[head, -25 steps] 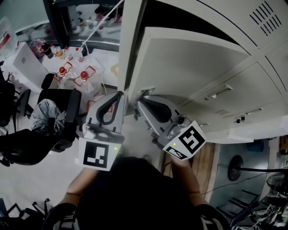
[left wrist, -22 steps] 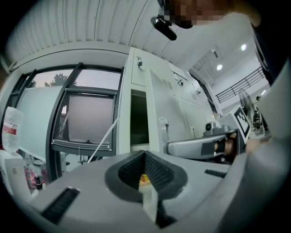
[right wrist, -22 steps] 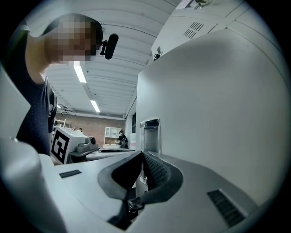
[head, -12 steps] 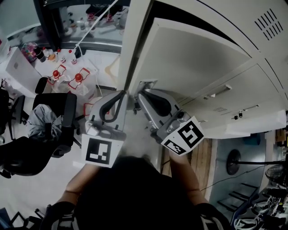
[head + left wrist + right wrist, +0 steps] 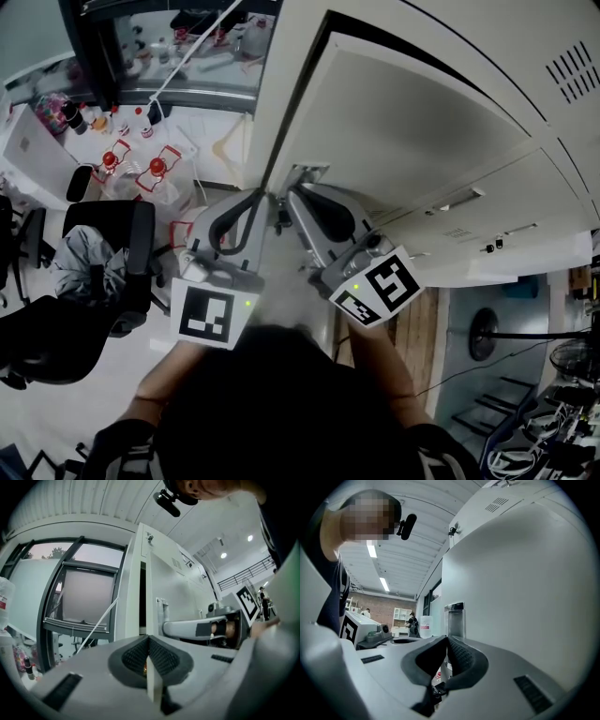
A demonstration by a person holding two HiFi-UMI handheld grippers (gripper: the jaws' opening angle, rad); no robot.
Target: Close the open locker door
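The pale grey metal locker door (image 5: 412,122) stands ajar, its panel running from a free edge at 12 o'clock of both grippers away toward 2 o'clock. The left gripper (image 5: 260,194) is pinched narrow on that edge's thin lip. The right gripper (image 5: 292,194), jaws together and empty, lies just beside the panel's near face, likely placed to push.

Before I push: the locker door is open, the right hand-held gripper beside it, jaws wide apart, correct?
No. The locker door is open and the right hand-held gripper is beside it, but its jaws are together; the right gripper view shows this.
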